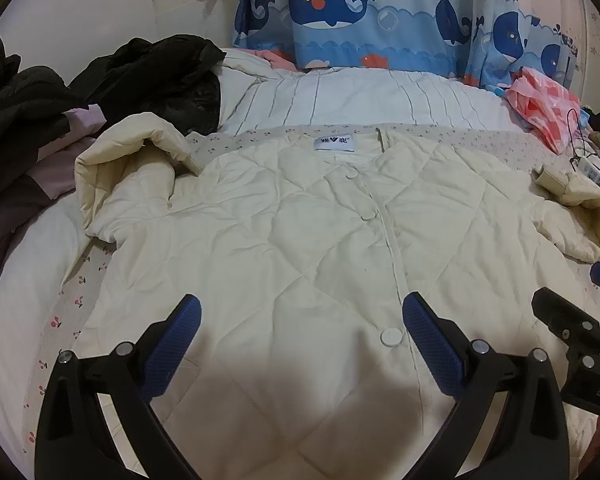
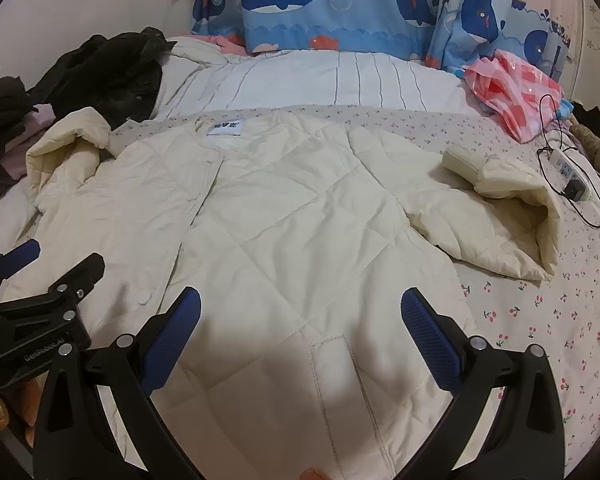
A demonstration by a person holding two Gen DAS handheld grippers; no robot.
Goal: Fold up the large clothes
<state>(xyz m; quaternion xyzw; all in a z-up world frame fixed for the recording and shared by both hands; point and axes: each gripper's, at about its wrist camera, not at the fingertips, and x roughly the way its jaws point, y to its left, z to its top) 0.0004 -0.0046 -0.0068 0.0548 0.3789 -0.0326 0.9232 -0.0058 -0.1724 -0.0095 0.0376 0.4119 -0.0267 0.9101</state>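
Observation:
A cream quilted jacket lies flat and buttoned on the bed, collar and white label away from me; it also shows in the right wrist view. Its left sleeve is bent back on itself at the far left. Its right sleeve is bent back at the right. My left gripper is open and empty, above the jacket's lower front near a white button. My right gripper is open and empty above the jacket's lower right panel. Each gripper shows at the edge of the other's view.
The bed has a cherry-print sheet. Dark clothes lie piled at the far left. A striped white quilt and whale-print pillows lie beyond the jacket. A pink bag and a power strip with cable lie at the right.

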